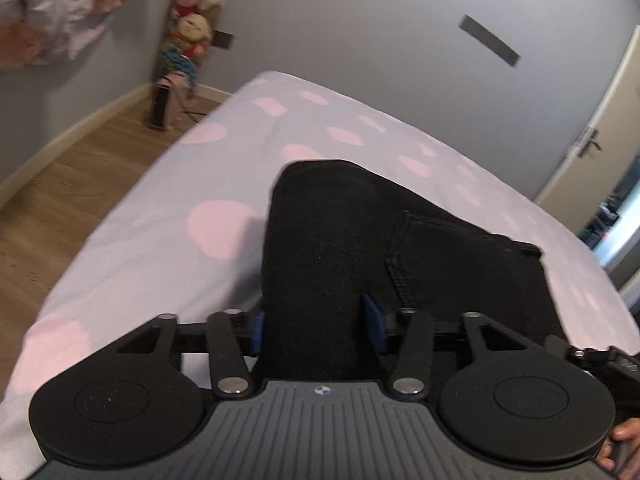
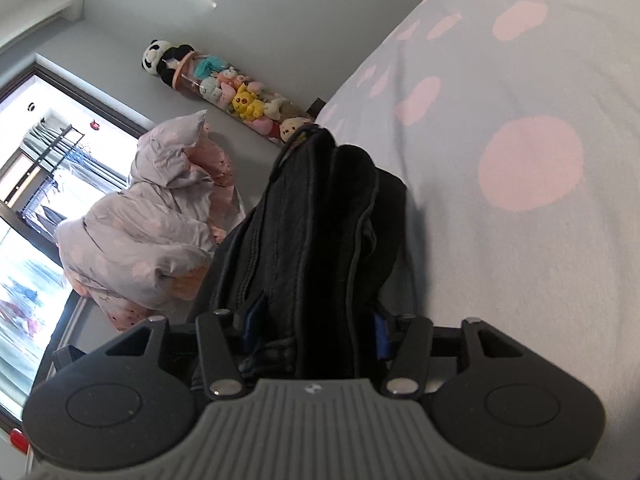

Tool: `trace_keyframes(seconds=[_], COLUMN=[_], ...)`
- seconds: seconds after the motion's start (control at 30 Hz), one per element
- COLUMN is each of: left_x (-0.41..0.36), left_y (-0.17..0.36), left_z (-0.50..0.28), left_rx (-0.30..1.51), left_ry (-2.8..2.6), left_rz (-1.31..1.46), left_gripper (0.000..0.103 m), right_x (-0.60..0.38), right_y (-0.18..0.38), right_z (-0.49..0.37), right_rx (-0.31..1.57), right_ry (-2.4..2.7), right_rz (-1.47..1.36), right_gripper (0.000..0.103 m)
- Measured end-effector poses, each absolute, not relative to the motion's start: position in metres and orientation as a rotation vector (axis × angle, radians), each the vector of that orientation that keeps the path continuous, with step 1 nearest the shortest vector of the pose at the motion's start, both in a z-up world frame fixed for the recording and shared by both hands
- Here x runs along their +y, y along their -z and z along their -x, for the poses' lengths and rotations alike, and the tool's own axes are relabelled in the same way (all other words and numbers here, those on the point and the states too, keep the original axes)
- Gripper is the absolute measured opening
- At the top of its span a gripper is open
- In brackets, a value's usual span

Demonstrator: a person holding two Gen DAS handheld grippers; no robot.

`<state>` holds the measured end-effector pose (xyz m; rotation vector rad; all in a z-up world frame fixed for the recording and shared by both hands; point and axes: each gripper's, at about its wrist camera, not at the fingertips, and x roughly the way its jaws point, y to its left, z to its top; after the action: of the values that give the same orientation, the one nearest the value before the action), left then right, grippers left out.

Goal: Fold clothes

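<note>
Bedroom scene: grey walls, lilac bedsheet with pink cloud blotches (image 1: 168, 248) filling frame centre, tube of plush toys (image 2: 240, 100) seen upper centre of right view.

Black denim jeans (image 1: 360, 240) lie bunched on sheet at centre, back pocket stitching visible, layers stacked in right view (image 2: 320, 220).

Left gripper (image 1: 318, 326) clamped on jeans edge; right gripper (image 2: 314, 326) likewise clamped on thick stacked layers.

Judged mid-fold: both edges best carried level, cloth kept taut, seams aligned before lowering; slippage of thick layers likely.
</note>
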<state>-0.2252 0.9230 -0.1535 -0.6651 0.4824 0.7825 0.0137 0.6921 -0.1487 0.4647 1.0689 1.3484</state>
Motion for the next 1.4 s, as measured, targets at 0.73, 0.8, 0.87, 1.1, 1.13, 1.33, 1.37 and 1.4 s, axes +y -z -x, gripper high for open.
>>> trace_keyframes(seconds=[0.73, 0.8, 0.87, 1.1, 1.13, 1.33, 1.37, 1.4], left_x=[0.849, 0.852, 0.855, 0.817, 0.806, 0.741, 0.73, 0.719], left_y=[0.159, 0.166, 0.172, 0.146, 0.137, 0.085, 0.076, 0.067], left_z=[0.273, 0.269, 0.266, 0.252, 0.249, 0.233, 0.23, 0.227], left_rx=[0.469, 0.484, 0.499, 0.515, 0.514, 0.507, 0.505, 0.504], left_ry=[-1.026, -1.026, -1.027, -1.052, -1.058, -1.087, -1.092, -1.096], left_rz=[0.75, 0.75, 0.75, 0.65, 0.622, 0.46, 0.432, 0.405], left_gripper=[0.058, 0.056, 0.057, 0.053, 0.053, 0.053, 0.053, 0.053], right_x=[0.663, 0.667, 0.67, 0.672, 0.671, 0.634, 0.623, 0.612], right_y=[0.116, 0.123, 0.129, 0.129, 0.122, 0.072, 0.062, 0.051], right_z=[0.013, 0.014, 0.011, 0.009, 0.012, 0.032, 0.036, 0.039], right_rx=[0.929, 0.912, 0.913, 0.918, 0.903, 0.739, 0.699, 0.66], right_ry=[-1.291, -1.284, -1.293, -1.3, -1.302, -1.35, -1.36, -1.368], right_rz=[-0.056, -0.03, -0.032, -0.007, 0.012, 0.114, 0.139, 0.163], right_gripper=[0.029, 0.028, 0.028, 0.029, 0.028, 0.021, 0.021, 0.022])
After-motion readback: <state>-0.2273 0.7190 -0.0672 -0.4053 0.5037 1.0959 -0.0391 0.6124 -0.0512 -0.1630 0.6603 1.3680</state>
